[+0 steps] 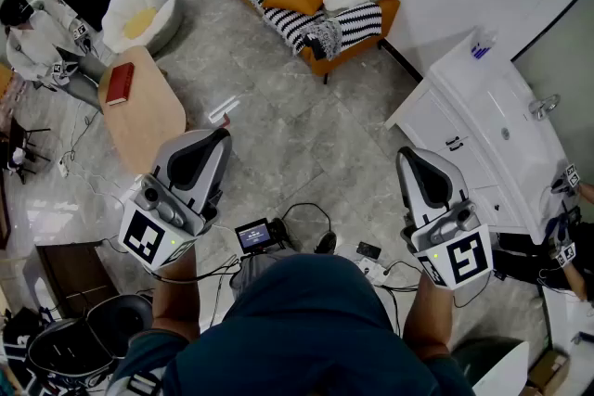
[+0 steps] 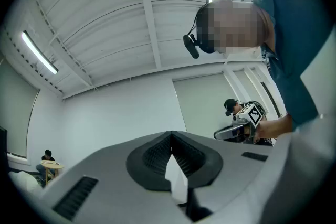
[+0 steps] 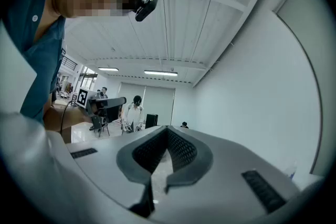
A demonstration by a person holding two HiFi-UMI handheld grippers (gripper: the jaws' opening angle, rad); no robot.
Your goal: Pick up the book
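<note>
While both grippers hang over the grey floor, neither one has anything in it. The left gripper has its fingers clenched tip to tip with nothing between them. It's tipped up a bit, so its own view is mostly ceiling. The right gripper is the same deal, with its fingers clenched and empty, pointing roughly level. The book is a red one, lying flat on the wooden table in the upper left of the head view, at the table's far end and well apart from both grippers. A seated person is just beyond that end. An orange sofa sits at the back and a white cabinet stands to the right, near the right gripper.
</note>
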